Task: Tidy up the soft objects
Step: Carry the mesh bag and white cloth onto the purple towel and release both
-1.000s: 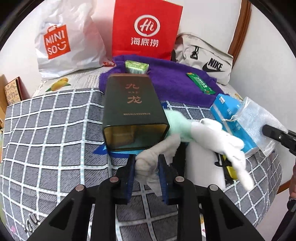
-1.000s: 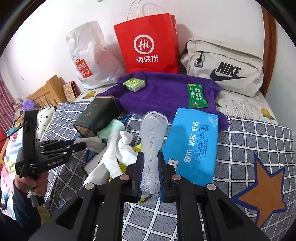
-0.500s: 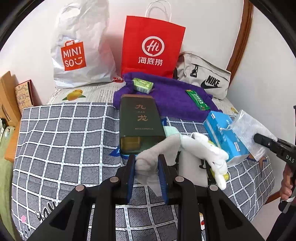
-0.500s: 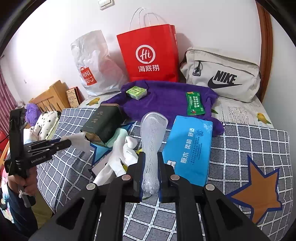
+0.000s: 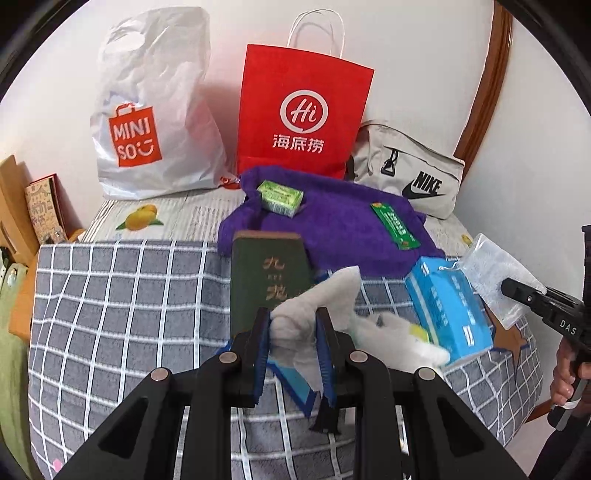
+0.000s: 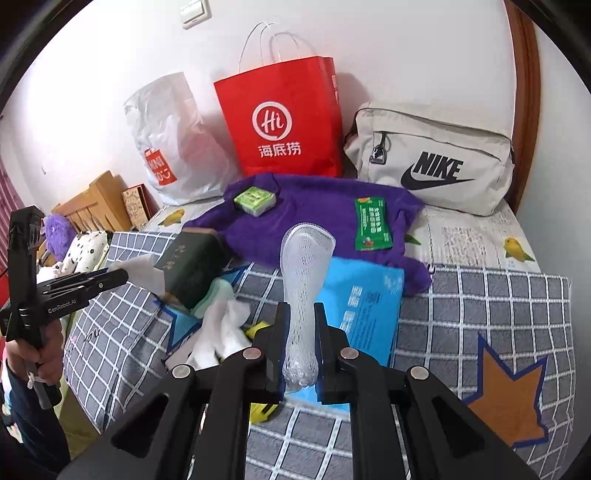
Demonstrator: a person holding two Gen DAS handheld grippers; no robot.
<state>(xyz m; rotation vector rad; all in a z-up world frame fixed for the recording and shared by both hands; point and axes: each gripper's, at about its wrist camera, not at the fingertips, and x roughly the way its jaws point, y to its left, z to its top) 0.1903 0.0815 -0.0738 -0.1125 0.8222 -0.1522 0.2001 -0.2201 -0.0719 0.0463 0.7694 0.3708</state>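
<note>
Only right wrist view shows wall switch (image 6: 195, 14); purple plush (image 6: 58, 232).

White cloth (image 5: 295, 317) in left tool (image 5: 293, 347)

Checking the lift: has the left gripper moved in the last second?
Yes. The left gripper, shut on the white cloth, has pulled back and up from the dark green tin, which now looks smaller.

bags 3: plastic bag (image 5: 147, 122), paper bag (image 5: 303, 110), Nike bag (image 6: 432, 158) | tissue packs 2: blue pack (image 6: 365, 295), green pack (image 6: 255, 200) | tin (image 5: 267, 280) 1 | purple towel (image 6: 317, 218) 1
</note>
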